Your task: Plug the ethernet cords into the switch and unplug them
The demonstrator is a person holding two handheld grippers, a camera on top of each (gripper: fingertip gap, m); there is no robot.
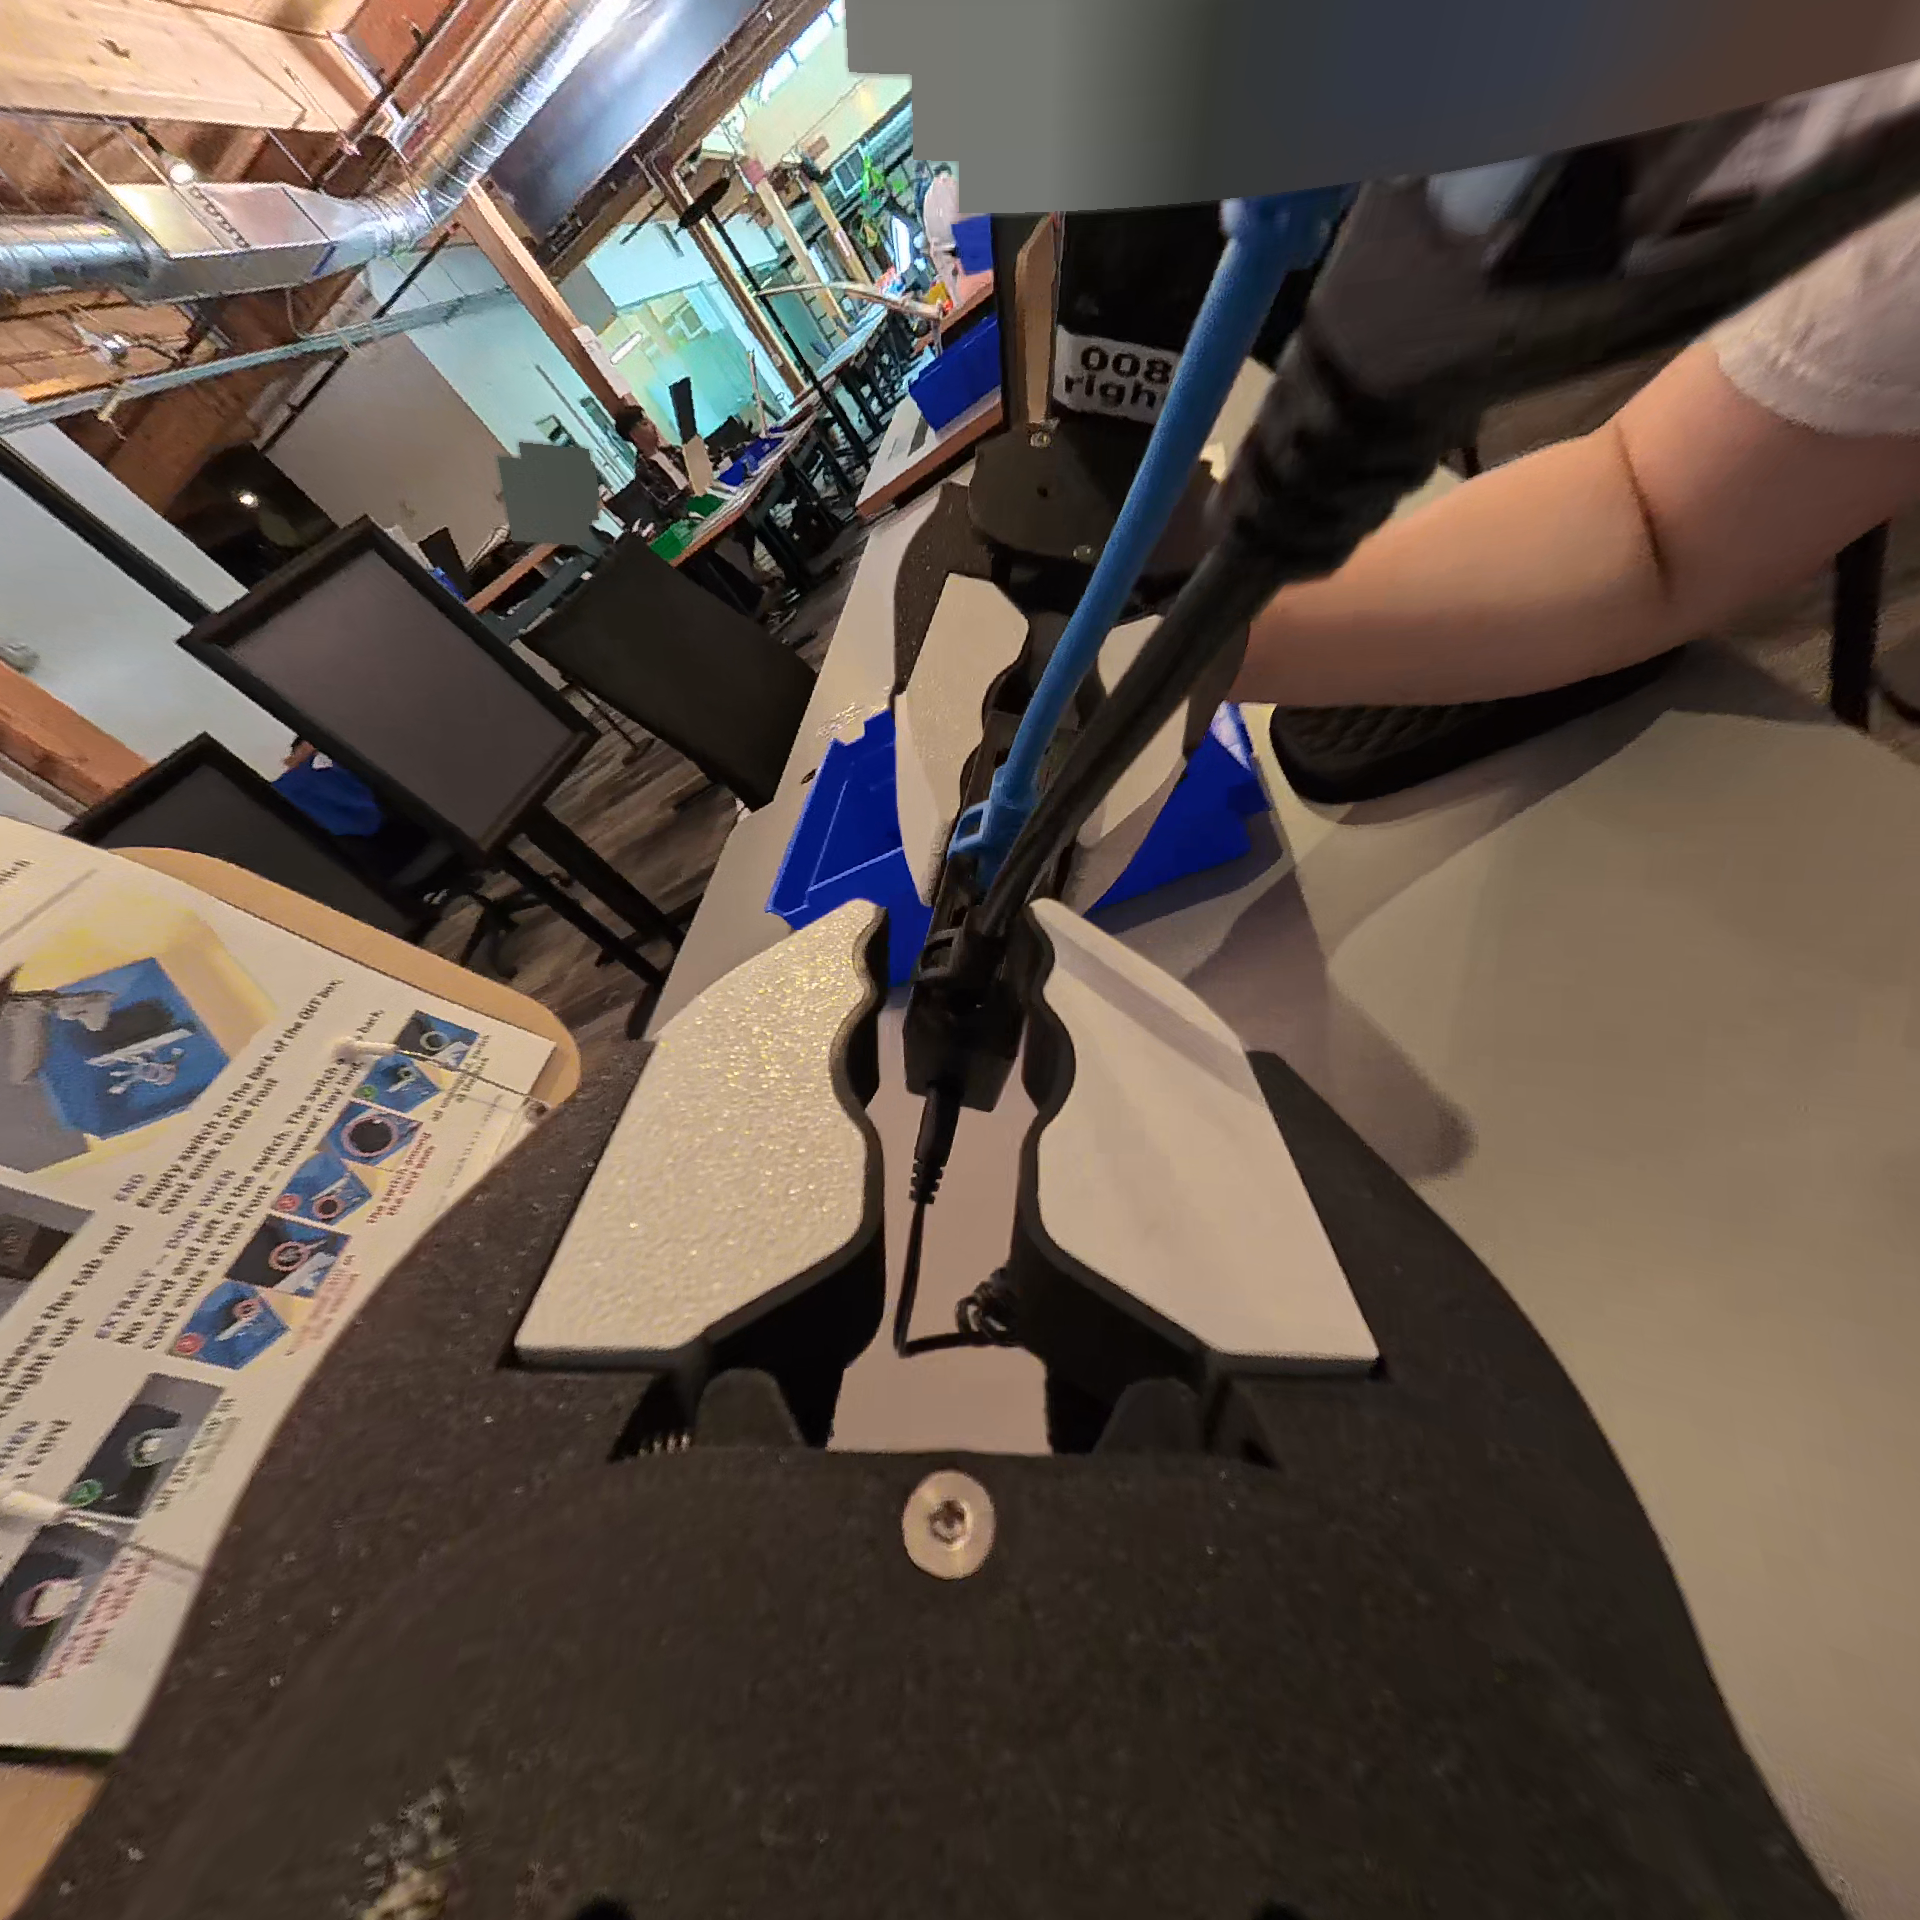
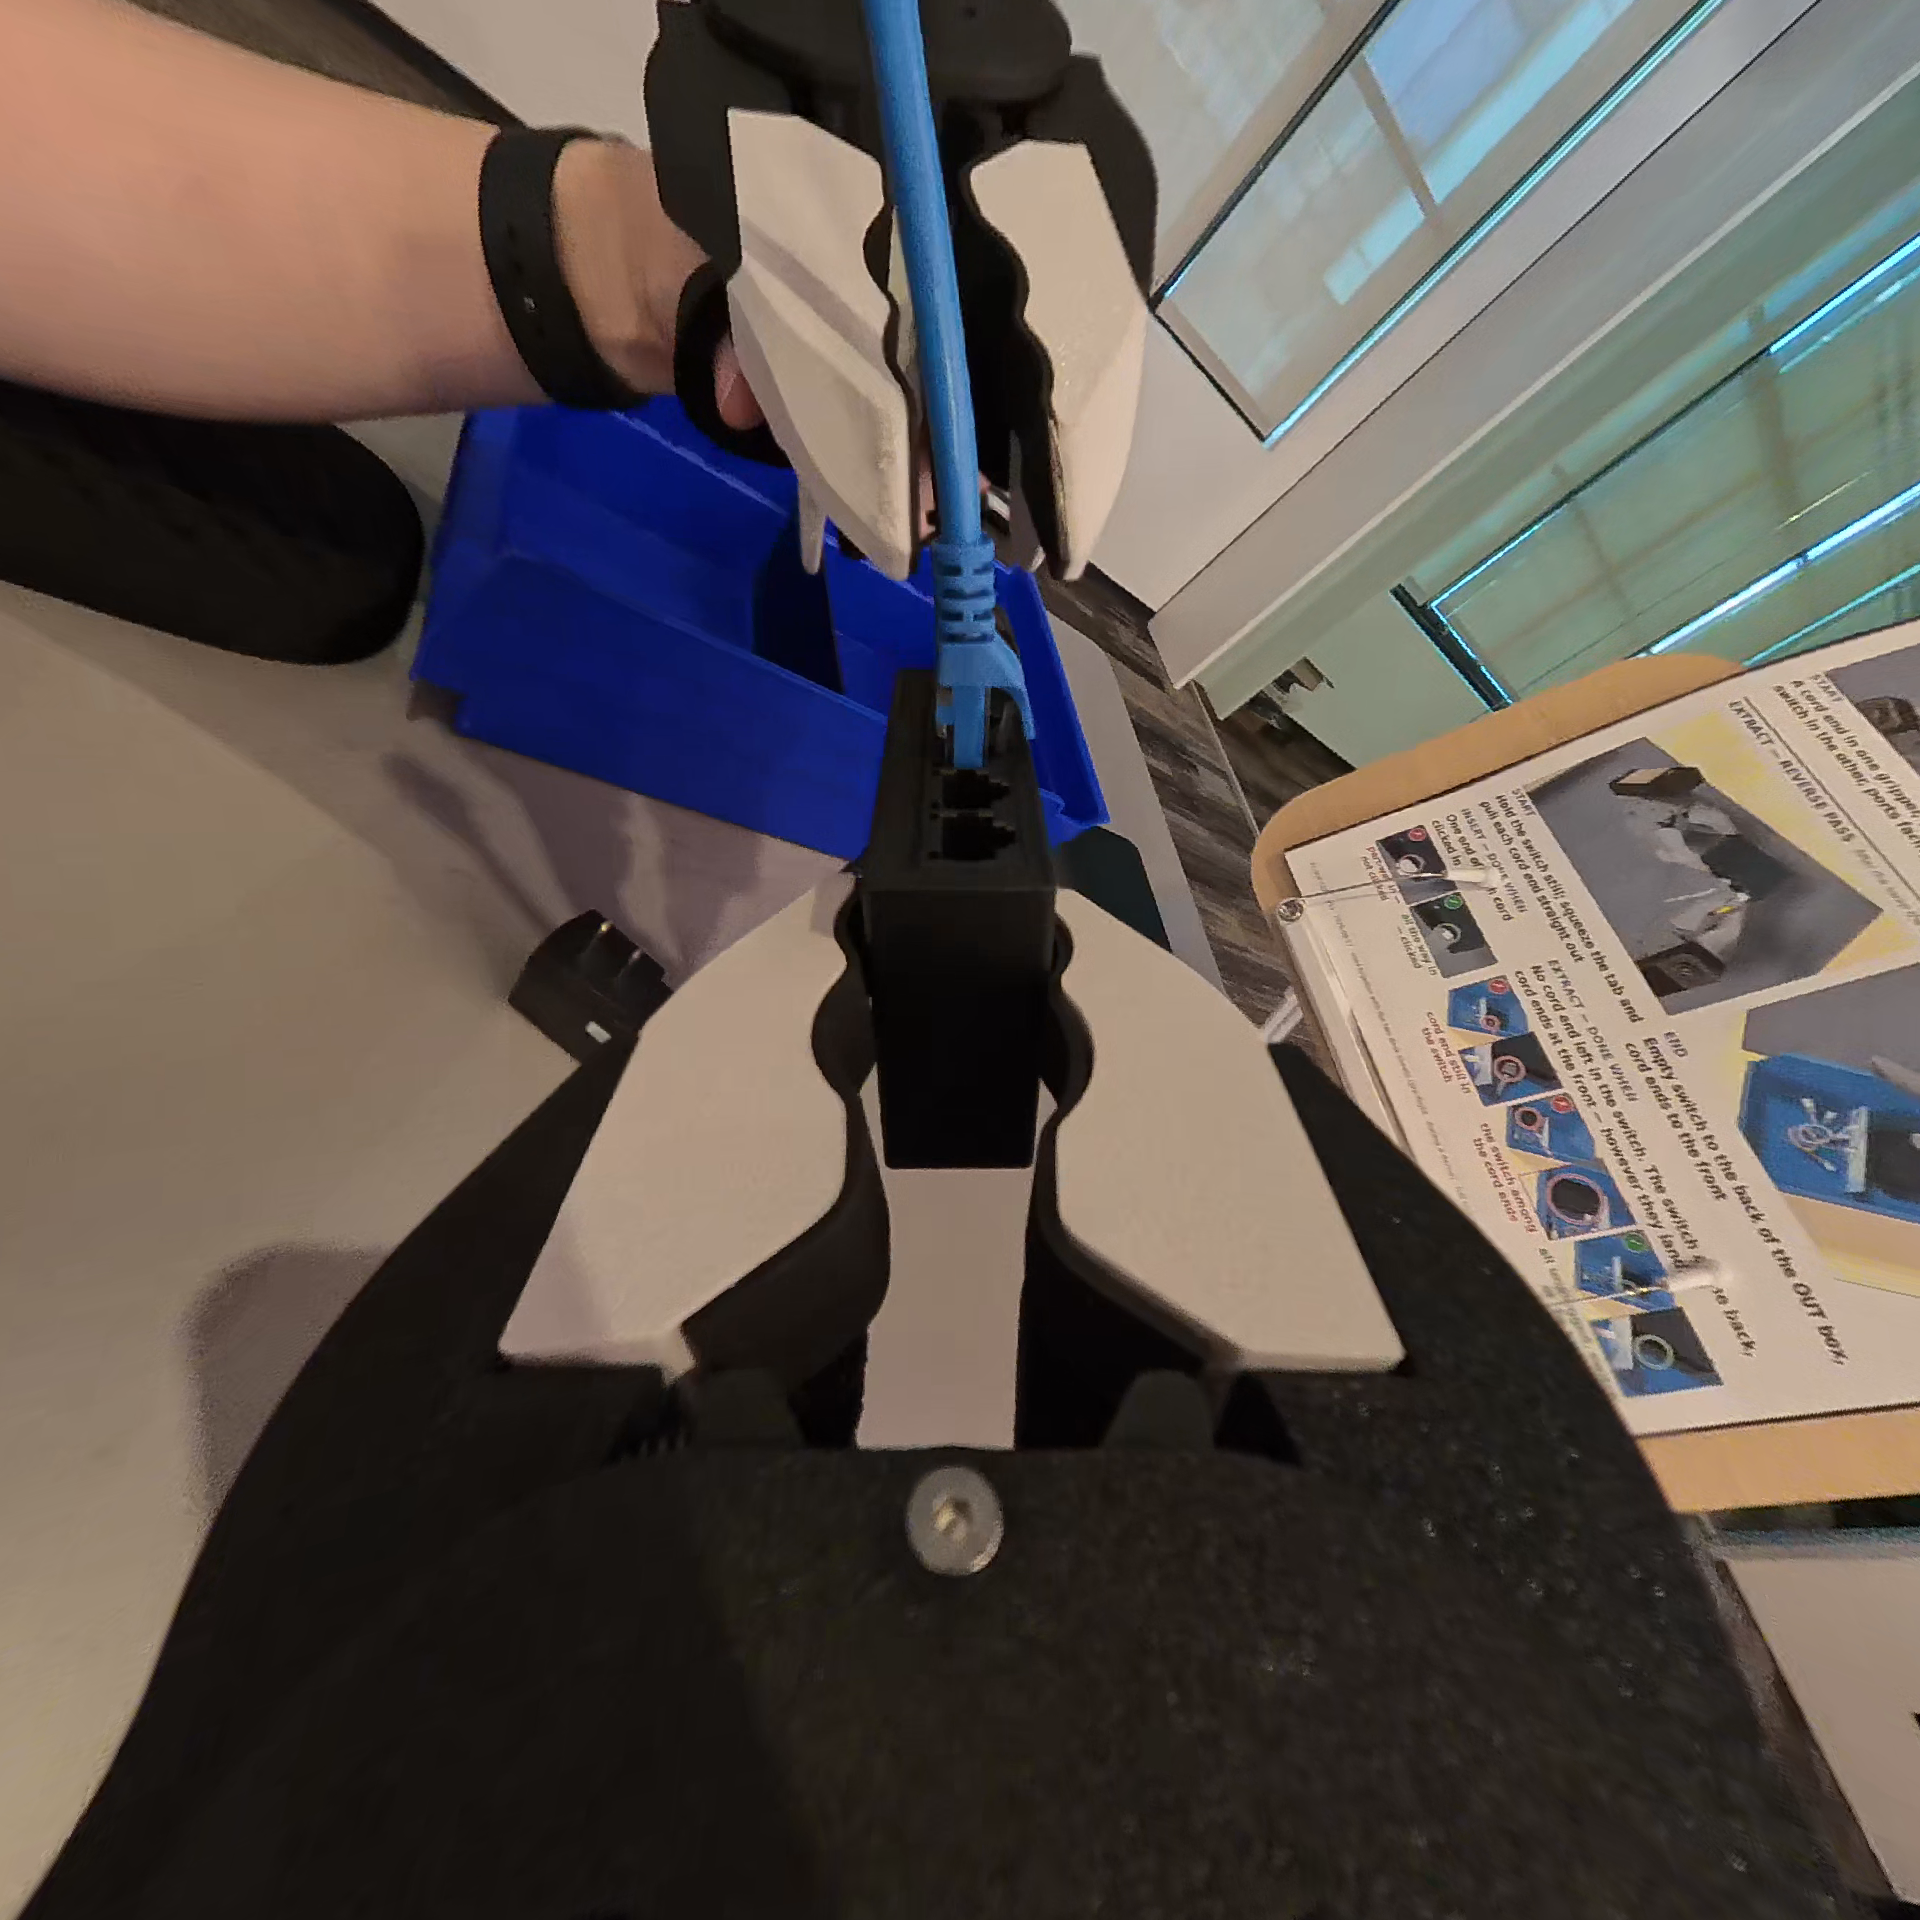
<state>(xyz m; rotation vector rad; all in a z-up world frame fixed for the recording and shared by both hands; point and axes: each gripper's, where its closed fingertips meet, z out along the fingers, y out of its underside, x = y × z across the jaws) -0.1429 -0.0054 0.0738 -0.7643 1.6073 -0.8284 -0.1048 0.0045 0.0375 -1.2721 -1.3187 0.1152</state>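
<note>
Close to my right-hand camera, the right claw [image 2: 956, 914] is clamped on the switch [image 2: 951, 1039], a slim black box held edge-up, with a pad pressed to each flat side. Its near end is a plain black face. Two empty ports [image 2: 971, 831] show on the upper face, and beyond them the moulded plug of the blue cord [image 2: 961, 613] stands in a port at the far end. The cord rises straight up out of frame.

In my left-hand camera, the left claw [image 1: 956, 914] is closed on a boxy black plug, seemingly the end of a black cord [image 1: 956, 1039]. A ribbed collar and a thin lead trail back between the fingers. The switch lies just past those tips, seen edge-on.

The switch hangs above the grey worktop [image 2: 208, 935], near a blue bin [image 2: 623, 623] and a small black block [image 2: 587, 987]. A printed sheet [image 2: 1662, 1039] lies to one side.

I cannot tell how deep the blue plug is seated. The black plug's front end merges into the dark switch, and motion blur softens it. Thick black cables [image 1: 1195, 644] cross the far claw and hide its fingertips. The switch's underside is out of sight in both views.
</note>
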